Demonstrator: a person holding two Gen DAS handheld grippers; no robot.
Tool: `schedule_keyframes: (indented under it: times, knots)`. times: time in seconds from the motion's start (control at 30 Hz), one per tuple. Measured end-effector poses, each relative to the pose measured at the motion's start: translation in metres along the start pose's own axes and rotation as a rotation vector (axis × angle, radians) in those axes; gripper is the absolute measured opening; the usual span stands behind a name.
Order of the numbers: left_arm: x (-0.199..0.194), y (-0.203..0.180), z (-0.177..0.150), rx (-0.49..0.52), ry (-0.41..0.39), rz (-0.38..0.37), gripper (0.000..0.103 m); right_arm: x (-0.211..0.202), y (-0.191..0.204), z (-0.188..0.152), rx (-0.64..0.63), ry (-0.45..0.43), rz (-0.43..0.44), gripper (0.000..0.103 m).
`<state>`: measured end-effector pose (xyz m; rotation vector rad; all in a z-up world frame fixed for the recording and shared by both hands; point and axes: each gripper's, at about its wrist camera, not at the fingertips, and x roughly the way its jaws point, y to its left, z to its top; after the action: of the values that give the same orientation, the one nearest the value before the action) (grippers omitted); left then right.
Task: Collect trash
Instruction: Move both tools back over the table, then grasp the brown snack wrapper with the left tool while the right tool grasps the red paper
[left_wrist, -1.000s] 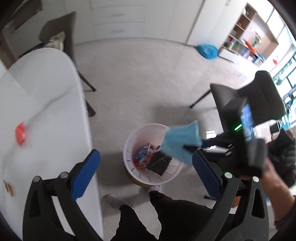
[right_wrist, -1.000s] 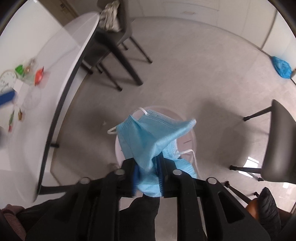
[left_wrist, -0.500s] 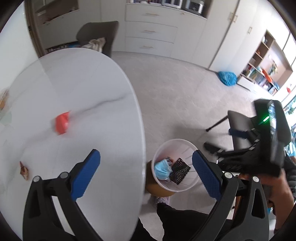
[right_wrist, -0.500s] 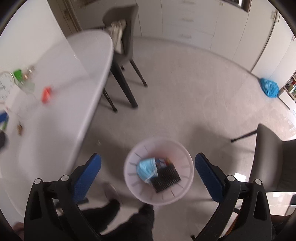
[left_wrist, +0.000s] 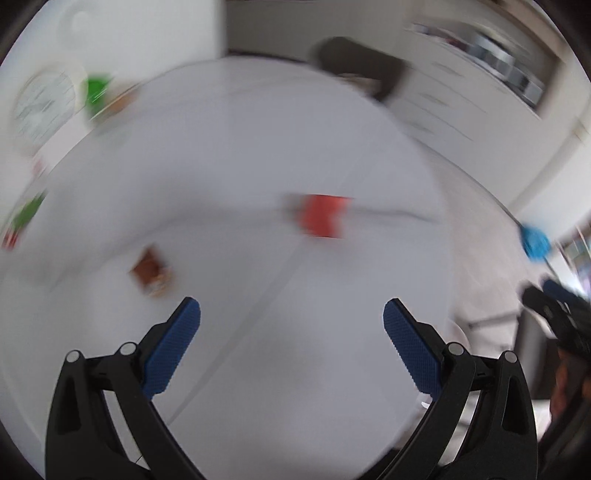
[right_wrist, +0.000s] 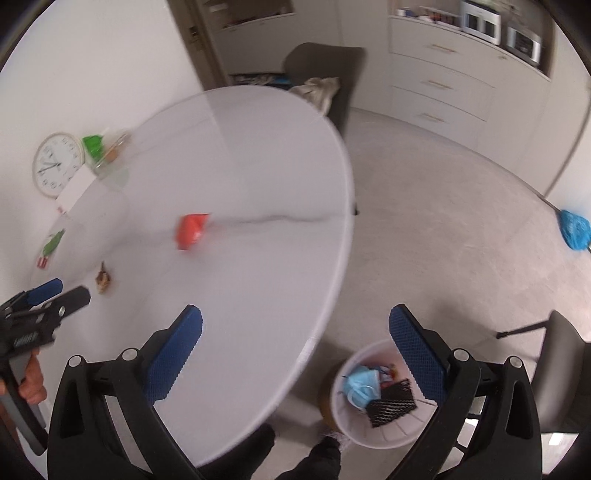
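**Both hand-held grippers spread, next pickup pending**

Left hand-held gripper (left_wrist: 291, 325) is hovering over the worktop (right_wrist: 258, 184), fingers spread, holding nothing. Right hand-held gripper (right_wrist: 295, 332) likewise, at the near edge above the bin (right_wrist: 354, 435). Red wrapper (right_wrist: 192, 230) is lying mid-worktop, brown scrap (right_wrist: 103, 280) near-left. Suggest: straddle the wrapper, come down flat, then pinch.

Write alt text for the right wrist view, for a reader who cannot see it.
The open right tool hovers over the edge of a white oval table, above a white trash bin on the floor holding a blue face mask and a black mesh item. A red wrapper and small scraps lie on the table; the left tool reaches in.
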<state>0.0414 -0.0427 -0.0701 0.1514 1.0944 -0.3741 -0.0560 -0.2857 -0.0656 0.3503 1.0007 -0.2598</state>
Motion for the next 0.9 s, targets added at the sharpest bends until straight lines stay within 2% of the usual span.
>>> schedule_keyframes:
  times: [0.13,0.3,0.37,0.47,0.6,0.63,0.67,0.73,0.9]
  knots:
    - [0.035,0.068,0.015,-0.245,0.049,0.127,0.095,0.022,0.035,0.016,-0.051,0.012,0.035,0.101]
    - [0.09,0.133,0.027,-0.51,0.144,0.169,0.095,0.053,0.077,0.038,-0.116,0.027,0.075,0.101]
    - [0.105,0.145,0.028,-0.565,0.156,0.206,0.095,0.066,0.091,0.047,-0.138,0.029,0.086,0.1]
    - [0.129,0.157,0.031,-0.619,0.193,0.218,0.086,0.082,0.106,0.059,-0.158,0.037,0.089,0.1]
    - [0.147,0.165,0.029,-0.681,0.229,0.214,0.063,0.101,0.114,0.073,-0.155,0.053,0.098,0.1]
    - [0.145,0.164,0.03,-0.68,0.212,0.246,0.056,0.106,0.115,0.076,-0.151,0.059,0.099,0.1]
    - [0.146,0.163,0.031,-0.679,0.21,0.249,0.054,0.111,0.116,0.079,-0.148,0.064,0.1,0.1]
    - [0.146,0.16,0.033,-0.66,0.212,0.263,0.043,0.12,0.117,0.083,-0.145,0.076,0.101,0.1]
    - [0.142,0.154,0.032,-0.625,0.202,0.258,0.038,0.143,0.124,0.086,-0.122,0.111,0.088,0.1]
